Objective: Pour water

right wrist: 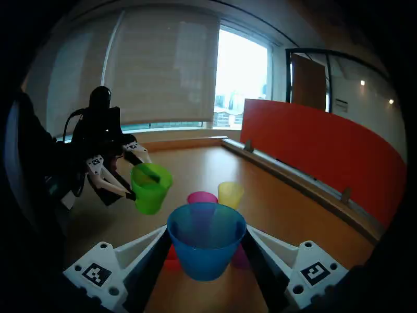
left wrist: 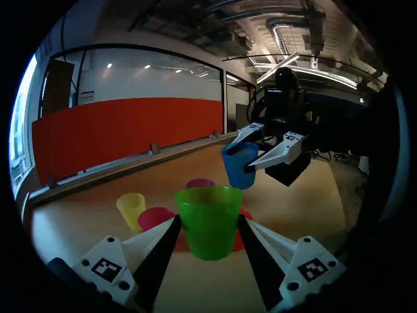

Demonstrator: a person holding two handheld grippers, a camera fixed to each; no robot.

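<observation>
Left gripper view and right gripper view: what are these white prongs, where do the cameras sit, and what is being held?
There is no robot: a person holds hand tongs in each hand, and a wide-angle camera rides on each, looking along its two fingers. In the left gripper view, the left tongs grip a green cup; farther off, the right tongs carry a blue cup. The right gripper view looks the opposite way, along the tongs that clamp the blue cup. On the wooden table stand a yellow cup, a pink cup and a purple cup. Whether the held cups contain water, I cannot tell.
</observation>
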